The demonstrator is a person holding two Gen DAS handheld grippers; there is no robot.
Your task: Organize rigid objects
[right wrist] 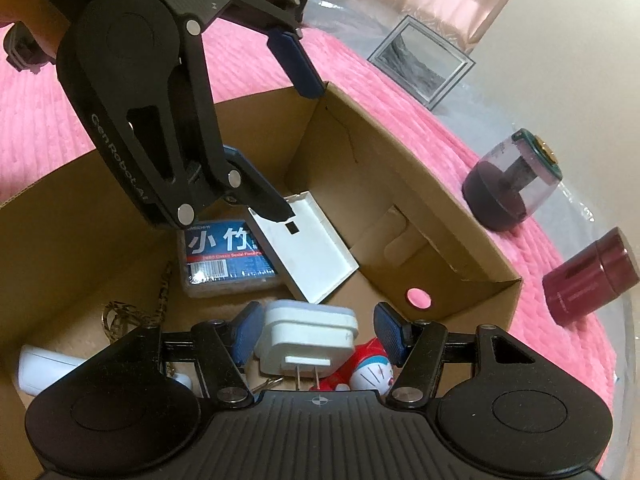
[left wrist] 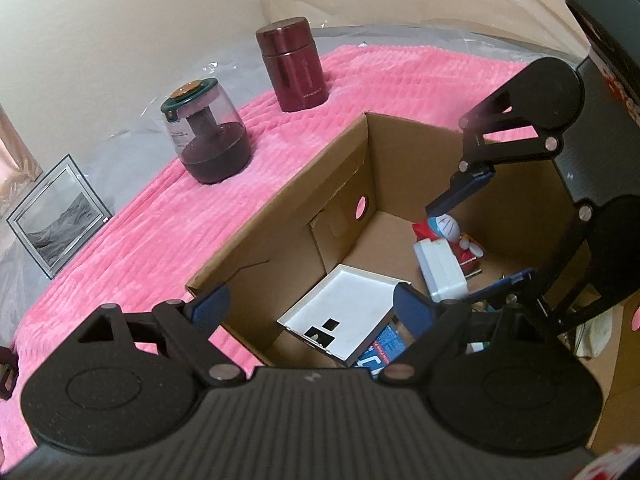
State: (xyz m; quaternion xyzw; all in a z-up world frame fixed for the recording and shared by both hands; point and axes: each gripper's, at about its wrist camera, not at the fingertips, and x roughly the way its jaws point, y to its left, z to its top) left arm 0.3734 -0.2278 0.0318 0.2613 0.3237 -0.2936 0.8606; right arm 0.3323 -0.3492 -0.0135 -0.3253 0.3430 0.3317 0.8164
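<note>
A: From the left wrist view, how much is packed?

B: The cardboard box [left wrist: 352, 184] already holds a white tray [left wrist: 340, 312], a white plug adapter [left wrist: 440, 268] and a blue cartoon figure [left wrist: 448, 228]. The left claw [left wrist: 316, 308] is released and empty, hovering over the near corner of the box. The right claw [left wrist: 480, 236] reaches in from the far side, spread wide, with nothing between its blue pads.

A: And what's left outside?

B: Three things on the pink blanket [left wrist: 160, 220]: a dark red flask [left wrist: 294, 66] standing upright, a clear-domed jar with a green lid [left wrist: 208, 136], and a framed picture [left wrist: 56, 220] leaning at the blanket's edge.

A: Does the right wrist view agree?

B: Yes. The right claw [right wrist: 316, 336] is open right above the adapter [right wrist: 308, 336], not gripping it (I'd judge it either just dropped or about to be shifted). Beside it lie the figure [right wrist: 368, 372], the tray [right wrist: 304, 248], a blue floss packet [right wrist: 228, 256] and a white object [right wrist: 44, 368] I can't identify. The left claw [right wrist: 296, 144] hangs open over the box. The flask [right wrist: 588, 280], jar [right wrist: 516, 184] and picture [right wrist: 420, 60] are still outside, so roughly half remains, I'd say.
</note>
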